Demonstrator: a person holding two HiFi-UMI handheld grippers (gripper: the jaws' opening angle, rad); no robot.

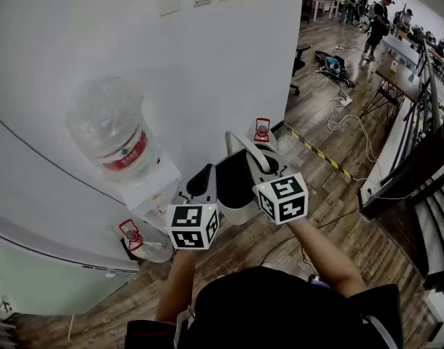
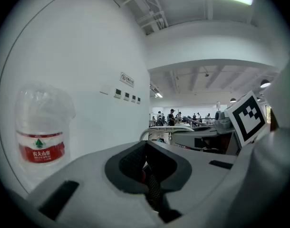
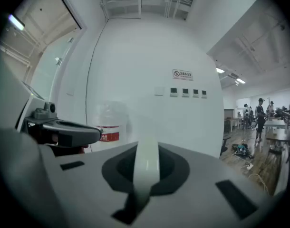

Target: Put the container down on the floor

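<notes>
Head view: find the white container (image 1: pixel 240 211) hanging clear of the wood floor (image 1: pixel 331 217), open mouth up and dark inside, just in front of the water dispenser (image 1: pixel 153 191) and its upturned bottle (image 1: pixel 113 133). Note the right gripper (image 1: pixel 257 153) up on the container's arched handle (image 1: pixel 240 141). Note the left gripper (image 1: pixel 201 177) beside the near rim; cannot tell whether touching it.

Left gripper view: see jaws drawn together, dark ribbed pads meeting, with only a small reddish glint between that cannot be named. Nothing plainly held there.

Right gripper view: see jaws clamped fully down on the handle's flat white band (image 3: pixel 146 167), caught near its top.

Handling, as a judgement: looks like stiff, thin-walled plastic, probably empty and so light. Expect a smooth, narrow band, free to pivot and let the body swing. Best taken at the crown of the arch, with the rim steadied if needed, and lowered level.
</notes>
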